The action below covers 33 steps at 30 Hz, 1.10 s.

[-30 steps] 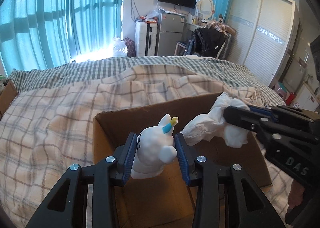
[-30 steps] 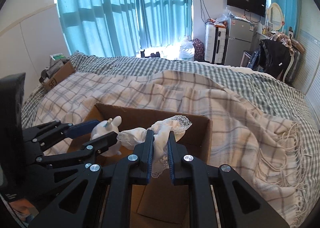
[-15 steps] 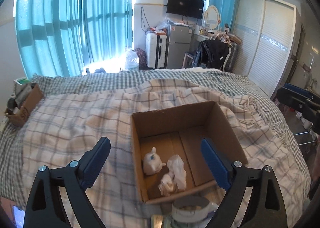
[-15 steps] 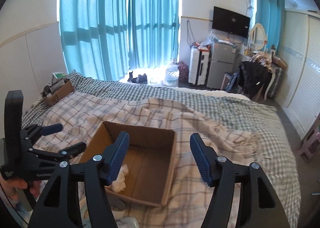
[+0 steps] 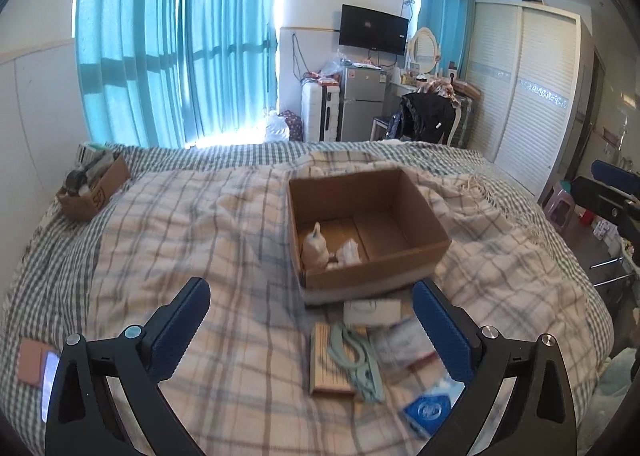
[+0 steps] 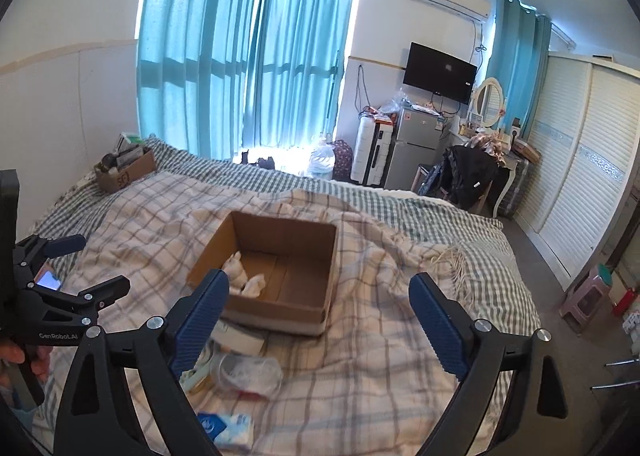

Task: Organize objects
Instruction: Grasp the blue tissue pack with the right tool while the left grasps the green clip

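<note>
A: Left tool (image 5: 312,320): jaws spread wide, nothing between them, held above the bed (image 5: 160,240). Right tool (image 6: 320,312): same, jaws wide apart and bare.

B: Nearest things?

A: Under and just ahead of the left tool, a loose pile on the plaid blanket: a wooden block (image 5: 329,366) with a pale green hanger (image 5: 354,356) lying across it, a blue-and-white packet (image 5: 430,410) to the right, a white box (image 5: 372,310) beyond. All blurred; no labels readable. The right view shows the packet (image 6: 228,430) low between the arms and a clear plastic bag (image 6: 250,370) ahead of it.

B: And the box?

A: Cardboard box (image 5: 368,228), open top, sits just past the pile, dead ahead of both tools. Inside, at the near left corner: a small white toy (image 5: 314,248), upright, with crumpled white cloth (image 5: 348,252) touching its right side. In the right view, the left blue pad partly hides them; only white lumps (image 6: 248,280) show. Rest of the box floor bare.

B: Left of the tool?

A: A phone (image 5: 48,384), screen lit, at the bed edge, lower left. Farther left, a second small carton (image 5: 94,191) with clutter in it.

B: Far field?

A: Teal curtains (image 5: 176,55), TV (image 5: 374,29) on the wall, fridge (image 5: 360,103), wardrobe (image 5: 528,95) to the right.
</note>
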Available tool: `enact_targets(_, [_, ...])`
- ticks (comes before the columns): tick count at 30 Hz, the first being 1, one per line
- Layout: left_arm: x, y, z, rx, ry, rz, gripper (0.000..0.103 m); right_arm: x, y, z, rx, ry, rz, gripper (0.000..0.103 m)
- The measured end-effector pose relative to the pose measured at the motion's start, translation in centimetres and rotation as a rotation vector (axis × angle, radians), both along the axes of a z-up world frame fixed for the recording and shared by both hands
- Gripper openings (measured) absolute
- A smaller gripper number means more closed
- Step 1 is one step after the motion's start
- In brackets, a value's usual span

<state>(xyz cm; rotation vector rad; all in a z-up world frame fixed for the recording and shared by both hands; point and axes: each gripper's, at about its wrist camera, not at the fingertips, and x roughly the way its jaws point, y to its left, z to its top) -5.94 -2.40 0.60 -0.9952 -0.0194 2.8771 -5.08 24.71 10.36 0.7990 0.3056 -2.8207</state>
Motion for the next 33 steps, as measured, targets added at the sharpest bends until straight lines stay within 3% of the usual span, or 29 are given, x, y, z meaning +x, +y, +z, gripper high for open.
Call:
enact_targets(6, [2.9,-0.8,-4.8,0.009,-0.069,0.055,0.103,2.5,-2.5,-6.8,0.037,-0.102,0.029,0.092])
enact_targets(10, [3.6,-0.8,-7.0,-0.045,-0.087,0.091,0.103,3.0,-4.4,-12.0,0.102,-0.184,0.069,0.092])
enact_targets(15, [3.7,-0.3,-8.6,-0.084,-0.107,0.076,0.103,3.1,-6.2,-17.6,0.147,-0.325,0.127,0.092])
enact_targets(20, [3.7,-0.3,-9.3,-0.072,-0.119,0.061,0.103,2.8,-6.7,-20.8,0.174,-0.401,0.135,0.092])
enact_targets(22, [3.6,-0.3,-9.5,-0.063,-0.127,0.059,0.103,2.8,-6.5,-21.1,0.173,-0.418,0.143,0.088])
enact_targets(23, [3.6,-0.3,-9.5,-0.060,-0.131,0.060,0.103,2.8,-6.5,-21.2,0.173,-0.425,0.150,0.082])
enact_targets(24, [3.5,-0.4,-9.5,-0.053,-0.137,0.062,0.103,2.8,-6.5,-21.2,0.170,-0.434,0.164,0.069])
enact_targets(26, [3.6,-0.6,-9.3,-0.012,-0.137,0.047,0.103,2.9,-6.1,-20.4,0.143,-0.442,0.193,0.068])
enact_targets(28, [3.7,-0.6,-8.9,0.036,-0.135,0.029,0.103,2.9,-5.1,-18.1,0.091,-0.385,0.187,0.068])
enact_targets(33, [2.5,1.5,-8.8,0.012,-0.134,0.022,0.103,2.0,-1.4,-12.1,0.044,-0.227,0.114,0.068])
